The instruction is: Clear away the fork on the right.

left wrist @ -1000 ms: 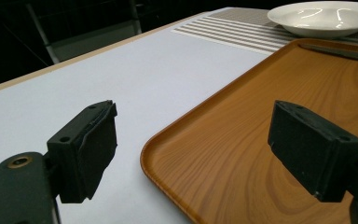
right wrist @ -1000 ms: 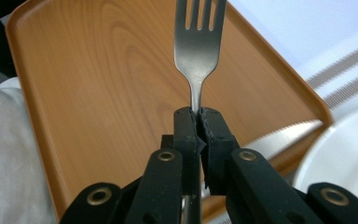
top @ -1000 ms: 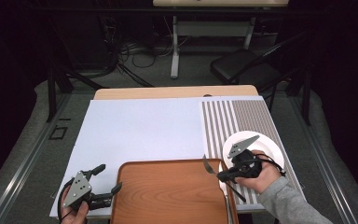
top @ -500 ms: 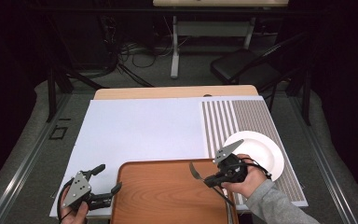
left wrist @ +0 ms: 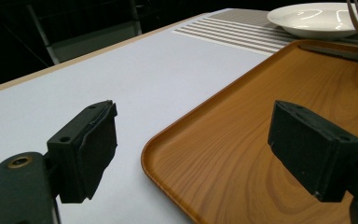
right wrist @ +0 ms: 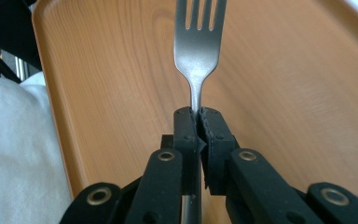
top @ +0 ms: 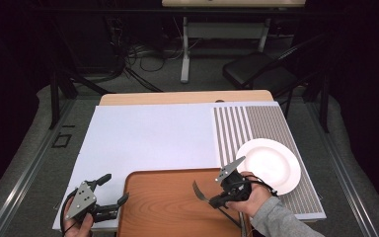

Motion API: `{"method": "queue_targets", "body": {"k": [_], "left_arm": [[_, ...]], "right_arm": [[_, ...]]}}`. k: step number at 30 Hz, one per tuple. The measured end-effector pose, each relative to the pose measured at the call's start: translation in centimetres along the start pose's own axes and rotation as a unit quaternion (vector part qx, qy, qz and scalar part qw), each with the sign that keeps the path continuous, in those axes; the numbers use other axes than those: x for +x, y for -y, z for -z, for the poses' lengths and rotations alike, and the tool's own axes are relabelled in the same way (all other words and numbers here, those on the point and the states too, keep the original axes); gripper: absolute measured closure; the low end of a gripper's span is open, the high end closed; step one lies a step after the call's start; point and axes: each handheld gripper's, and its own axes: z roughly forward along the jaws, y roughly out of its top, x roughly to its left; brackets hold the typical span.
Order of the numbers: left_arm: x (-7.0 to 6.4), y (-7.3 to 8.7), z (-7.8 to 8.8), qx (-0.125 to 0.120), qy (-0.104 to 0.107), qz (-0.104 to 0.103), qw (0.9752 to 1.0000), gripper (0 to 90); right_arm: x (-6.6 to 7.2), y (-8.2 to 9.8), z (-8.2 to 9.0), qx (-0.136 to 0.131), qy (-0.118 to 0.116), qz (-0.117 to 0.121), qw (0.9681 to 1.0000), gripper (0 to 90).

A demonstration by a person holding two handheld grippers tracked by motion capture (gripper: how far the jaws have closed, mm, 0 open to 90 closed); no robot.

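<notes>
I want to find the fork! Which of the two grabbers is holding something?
The right gripper, over the wooden tray, is shut on the fork. The left gripper, by the tray's corner, is open and holds nothing.

A right hand-held gripper (right wrist: 199, 116) rises from the bottom edge, its two black jaws pressed together on the neck of a metal fork (right wrist: 199, 44). The fork stands straight up from the jaws, its tines reaching the top edge and its bowl facing the viewer. Behind it lies a wooden tray (right wrist: 284, 93) with orange-brown grain and a raised rim curving round the upper left corner. A pale grey sleeve (right wrist: 14, 158) shows at lower left, beside the tray's edge.
</notes>
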Motion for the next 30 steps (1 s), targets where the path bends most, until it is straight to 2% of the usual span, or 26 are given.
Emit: {"method": "queue_targets", "body": {"k": [11,15,23,30], "left_arm": [[0.0,0.0,0.0,0.0,0.001,0.001,1.0,15.7],[0.0,0.0,-0.1,0.0,0.002,0.002,1.0,15.7],[0.1,0.0,-0.1,0.001,0.002,0.001,1.0,15.7],[0.0,0.0,-0.1,0.001,0.003,0.001,1.0,15.7]], "right_arm": [[-0.6,0.6,-1.5,0.019,-0.014,-0.035,0.9991,86.1],[-0.7,0.7,-1.6,0.018,-0.016,-0.037,0.999,86.1],[-1.2,0.8,-2.3,0.02,-0.023,-0.06,0.9977,86.0],[-1.4,0.8,-3.1,0.033,-0.028,-0.069,0.9967,85.9]]}}
